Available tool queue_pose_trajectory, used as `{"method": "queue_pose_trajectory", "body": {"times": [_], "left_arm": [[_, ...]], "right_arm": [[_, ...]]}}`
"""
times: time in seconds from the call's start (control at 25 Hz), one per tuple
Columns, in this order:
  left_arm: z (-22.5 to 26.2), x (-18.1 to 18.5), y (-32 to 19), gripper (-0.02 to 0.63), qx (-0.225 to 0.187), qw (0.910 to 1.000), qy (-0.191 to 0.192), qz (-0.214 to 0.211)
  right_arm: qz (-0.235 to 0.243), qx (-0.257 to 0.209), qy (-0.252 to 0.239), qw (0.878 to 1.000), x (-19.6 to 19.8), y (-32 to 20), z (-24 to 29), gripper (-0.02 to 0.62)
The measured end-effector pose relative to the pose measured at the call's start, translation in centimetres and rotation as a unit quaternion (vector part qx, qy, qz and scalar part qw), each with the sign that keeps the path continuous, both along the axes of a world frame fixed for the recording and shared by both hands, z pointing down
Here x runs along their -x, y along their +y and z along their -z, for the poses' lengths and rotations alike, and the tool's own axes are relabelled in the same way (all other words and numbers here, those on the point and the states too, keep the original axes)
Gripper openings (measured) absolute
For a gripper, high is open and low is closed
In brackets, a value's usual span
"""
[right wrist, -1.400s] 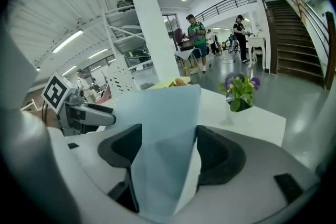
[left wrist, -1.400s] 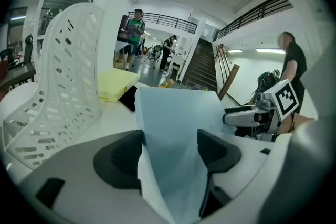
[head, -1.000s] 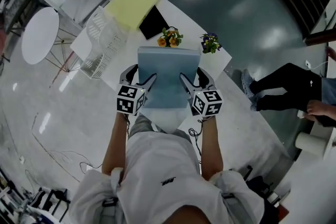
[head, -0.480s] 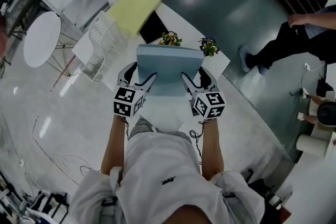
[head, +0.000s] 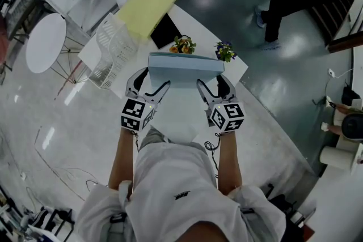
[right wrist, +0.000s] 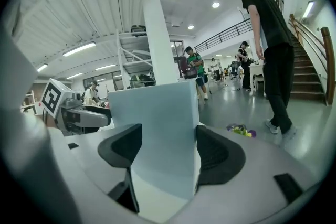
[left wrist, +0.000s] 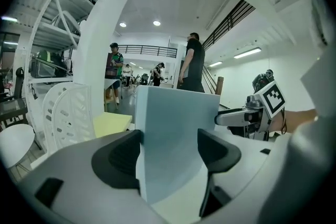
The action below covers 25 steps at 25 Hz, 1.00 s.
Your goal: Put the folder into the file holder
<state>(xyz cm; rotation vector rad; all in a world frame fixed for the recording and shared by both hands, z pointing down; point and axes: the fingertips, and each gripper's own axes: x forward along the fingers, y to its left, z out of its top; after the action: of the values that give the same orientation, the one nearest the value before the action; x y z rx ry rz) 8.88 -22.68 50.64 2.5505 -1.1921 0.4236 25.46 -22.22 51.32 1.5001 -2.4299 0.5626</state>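
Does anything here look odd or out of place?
Nothing spilled. The blue folder stands on edge, gripped by the left gripper and right gripper; the yellow folder seems to overhang the table's far edge.

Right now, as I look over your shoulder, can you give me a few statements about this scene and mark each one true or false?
1. The left gripper and the right gripper both have their jaws closed on the blue folder. True.
2. The blue folder already stands in the white file holder. False: it is in the jaws, apart from the holder.
3. A yellow folder is by the file holder. True.
4. Three flower bunches stand beyond the blue folder. False: there are two, the orange flowers and the purple flowers.
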Motion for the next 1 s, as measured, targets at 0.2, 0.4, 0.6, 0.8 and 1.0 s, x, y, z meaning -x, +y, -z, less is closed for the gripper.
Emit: {"method": "queue_pose_trajectory", "body": {"times": [0.2, 0.4, 0.6, 0.8, 1.0], "left_arm": [[-0.4, 0.0, 0.8, 0.347, -0.006, 0.9999, 0.007, -0.009], [-0.6, 0.4, 1.5, 0.347, -0.019, 0.9995, -0.002, -0.024], [-0.9, 0.6, 1.6, 0.345, -0.030, 0.9986, -0.008, -0.043], [-0.7, 0.7, 1.4, 0.344, -0.033, 0.9974, -0.010, -0.064], [-0.6, 0.9, 1.4, 0.339, -0.032, 0.9958, -0.010, -0.085]], "right_arm": [[-0.004, -0.008, 0.000, 1.000, -0.1, 0.7, 0.1, 0.323], [-0.017, -0.011, 0.009, 1.000, -0.6, 1.1, 0.0, 0.278], [-0.029, -0.013, 0.016, 0.999, -0.8, 1.1, -0.2, 0.258], [-0.039, -0.014, 0.022, 0.999, -0.7, 0.9, -0.2, 0.250], [-0.047, -0.015, 0.033, 0.998, -0.6, 0.9, -0.3, 0.250]]}}
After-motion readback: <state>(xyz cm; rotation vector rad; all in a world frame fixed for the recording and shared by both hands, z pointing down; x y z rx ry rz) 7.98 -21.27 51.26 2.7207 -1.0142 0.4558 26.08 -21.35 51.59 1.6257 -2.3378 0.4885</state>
